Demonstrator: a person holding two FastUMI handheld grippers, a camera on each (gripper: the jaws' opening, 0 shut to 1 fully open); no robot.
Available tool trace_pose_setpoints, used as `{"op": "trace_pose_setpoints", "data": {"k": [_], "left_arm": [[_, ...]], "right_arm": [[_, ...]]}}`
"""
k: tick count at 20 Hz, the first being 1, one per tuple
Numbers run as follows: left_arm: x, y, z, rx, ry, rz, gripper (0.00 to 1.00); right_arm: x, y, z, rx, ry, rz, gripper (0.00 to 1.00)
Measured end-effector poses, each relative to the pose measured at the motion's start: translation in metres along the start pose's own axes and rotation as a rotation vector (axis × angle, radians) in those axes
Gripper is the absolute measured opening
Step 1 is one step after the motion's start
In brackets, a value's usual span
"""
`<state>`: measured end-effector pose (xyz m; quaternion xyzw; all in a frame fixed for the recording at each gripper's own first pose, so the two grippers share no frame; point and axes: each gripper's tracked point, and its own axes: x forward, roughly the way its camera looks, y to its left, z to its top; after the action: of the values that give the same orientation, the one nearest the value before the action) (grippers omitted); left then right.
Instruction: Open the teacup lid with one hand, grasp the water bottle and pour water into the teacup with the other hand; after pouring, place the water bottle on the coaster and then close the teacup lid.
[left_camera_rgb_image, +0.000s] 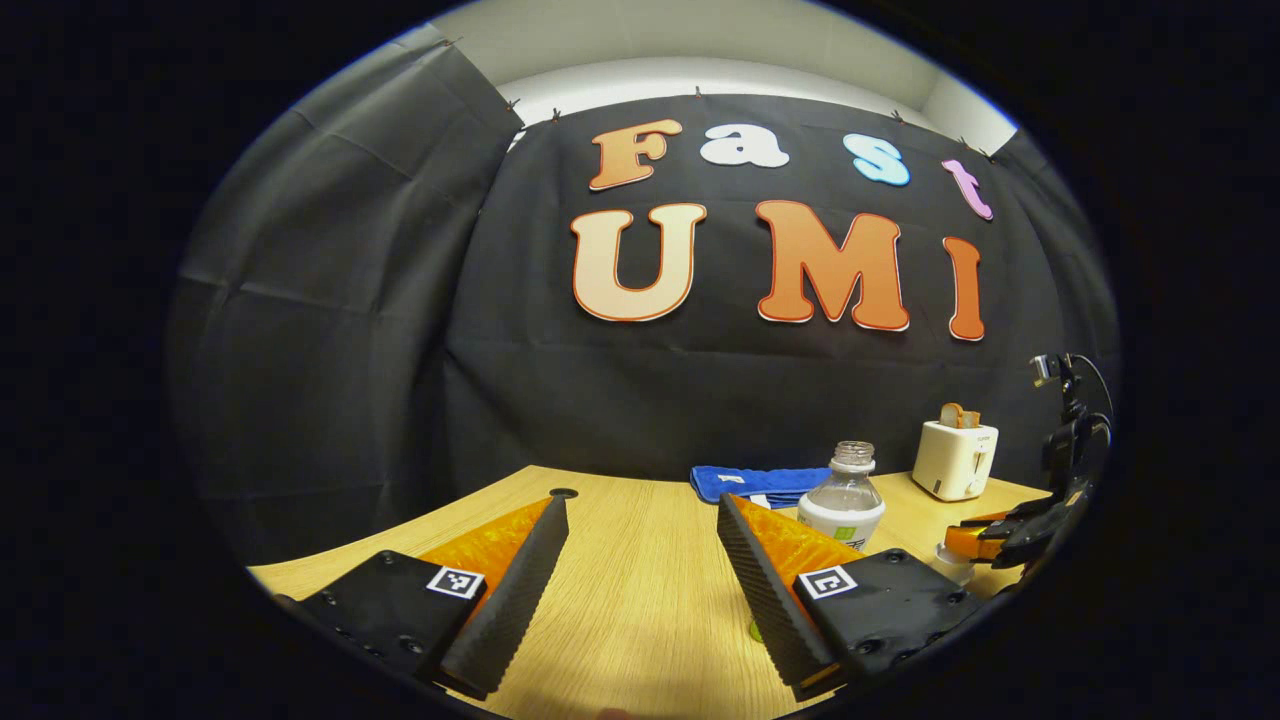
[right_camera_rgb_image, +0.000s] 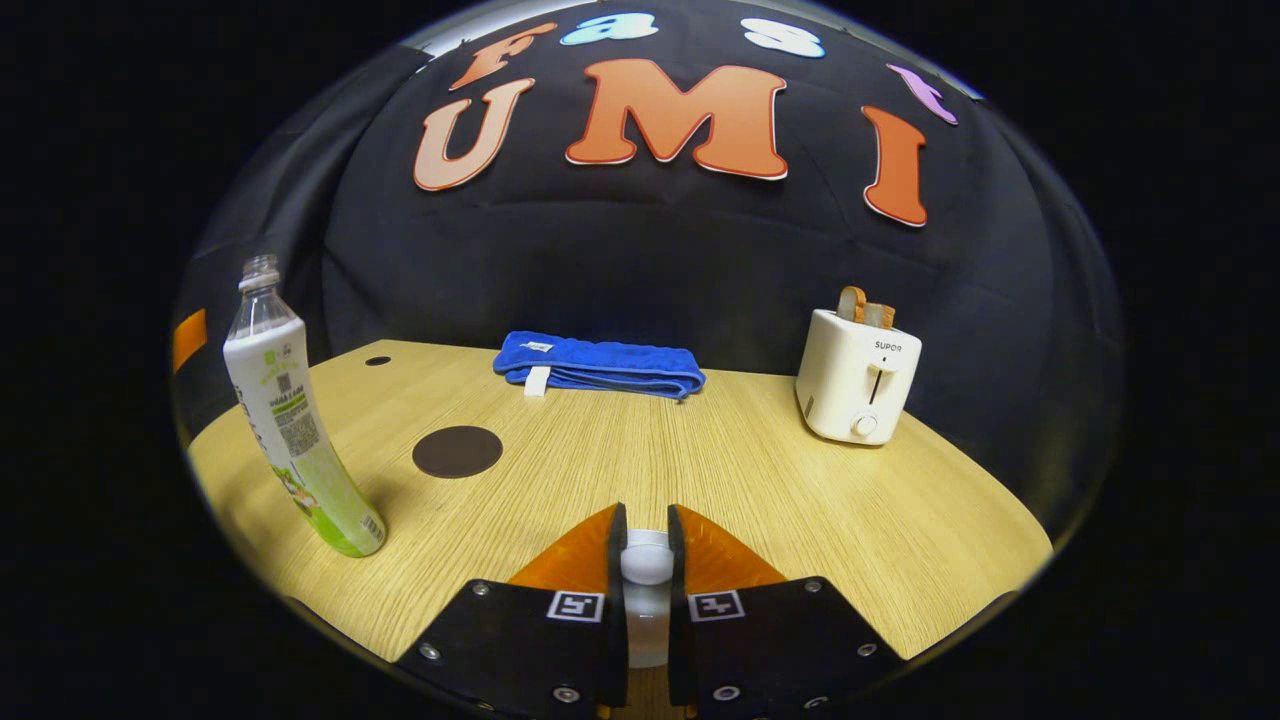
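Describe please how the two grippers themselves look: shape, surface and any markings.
Each gripper, left gripper and right gripper, has two wedge-shaped fingers on flat black plates fixed with small screws. Every plate carries a small square black-and-white marker. The left gripper's fingers have ribbed inner faces. In the left gripper view the other gripper appears farther off, with black cables and a small camera above it.

Water bottle: clear, white-green label. Coaster: dark brown. Towel: blue. Toaster: cream. Counter: light woodgrain.
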<state>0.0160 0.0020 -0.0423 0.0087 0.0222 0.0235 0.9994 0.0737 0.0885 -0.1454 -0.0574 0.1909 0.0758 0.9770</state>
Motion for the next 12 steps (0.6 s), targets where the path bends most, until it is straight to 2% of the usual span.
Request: {"op": "trace_pose_setpoints", "data": {"k": [4, 8, 12], "left_arm": [[-0.003, 0.002, 0.005, -0.016, -0.004, 0.000, 0.98], [-0.006, 0.001, 0.012, -0.019, -0.010, -0.002, 0.98], [-0.011, -0.012, 0.023, -0.007, -0.025, -0.025, 0.98]], "right_arm": [[-0.012, -0.020, 0.033, 0.023, -0.059, -0.015, 0.16], [-0.028, -0.060, 0.054, 0.025, -0.100, -0.078, 0.16], [-0.041, -0.101, 0.056, 0.024, -0.107, -0.144, 0.16]]}}
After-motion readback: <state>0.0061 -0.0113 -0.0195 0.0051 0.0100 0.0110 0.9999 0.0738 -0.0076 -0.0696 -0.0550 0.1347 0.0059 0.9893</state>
